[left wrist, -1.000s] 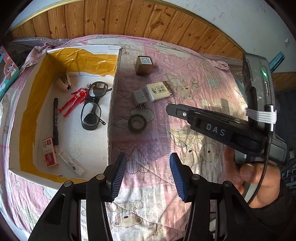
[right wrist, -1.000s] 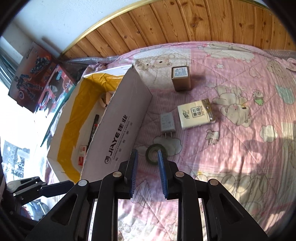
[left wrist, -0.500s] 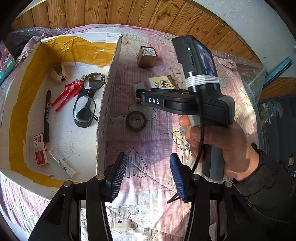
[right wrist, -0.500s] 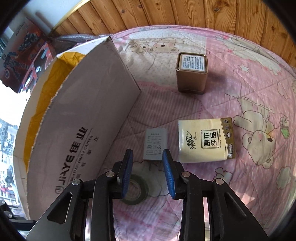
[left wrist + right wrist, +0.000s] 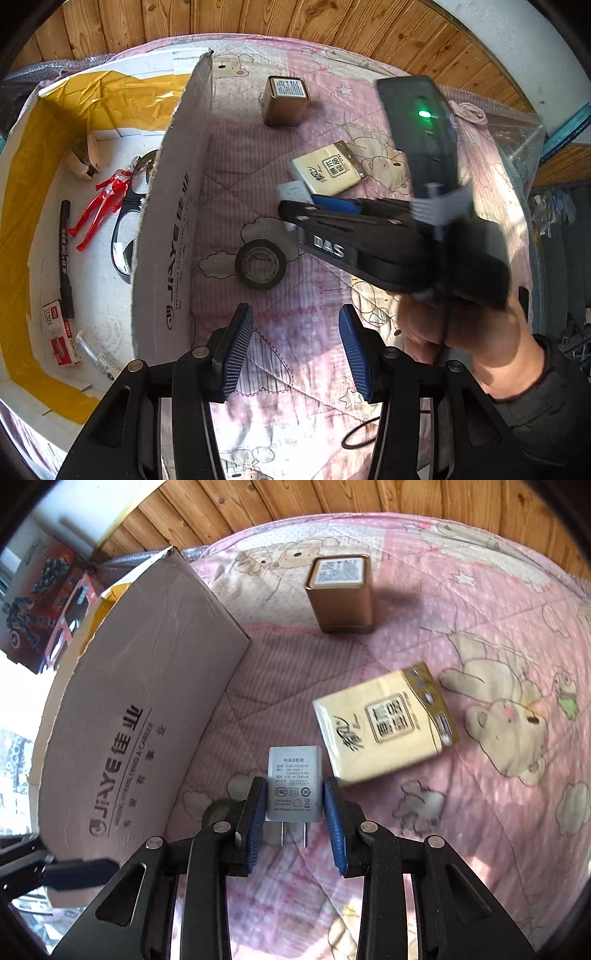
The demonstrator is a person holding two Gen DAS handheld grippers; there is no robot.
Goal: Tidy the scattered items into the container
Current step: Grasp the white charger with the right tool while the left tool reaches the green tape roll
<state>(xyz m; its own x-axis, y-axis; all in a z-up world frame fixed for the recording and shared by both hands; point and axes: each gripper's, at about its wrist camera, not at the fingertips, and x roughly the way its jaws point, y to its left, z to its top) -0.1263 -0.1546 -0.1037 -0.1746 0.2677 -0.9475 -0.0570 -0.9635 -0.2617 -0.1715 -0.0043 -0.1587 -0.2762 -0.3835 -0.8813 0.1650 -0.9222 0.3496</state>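
With glasses [image 5: 123, 221], a marker [image 5: 64, 254] and a red figure [image 5: 101, 205] already lying in the cardboard box [image 5: 162, 221], the right tongs [image 5: 295, 805] are bracketing the charger [image 5: 293, 784] on the bed [image 5: 480, 812], jaws narrow but seemingly not yet clamping, while the left tongs [image 5: 293, 350] are hanging wide and empty, leaving the tape roll [image 5: 260, 264], tissue pack [image 5: 384, 723] and tin [image 5: 341, 592] to the right of the box.

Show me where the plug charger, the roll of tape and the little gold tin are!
plug charger [image 5: 293, 782]: right wrist view, on its printed grey face.
roll of tape [image 5: 260, 263]: left wrist view, on the black ring.
gold tin [image 5: 341, 603]: right wrist view, on its front side.

Each gripper [image 5: 294, 805] comprises black plastic arms with silver screws and blue ribbed pads [image 5: 236, 345]; the right unit carries white "DAS" lettering [image 5: 328, 246], a green indicator light [image 5: 424, 114], and a dark sleeve [image 5: 546, 398].
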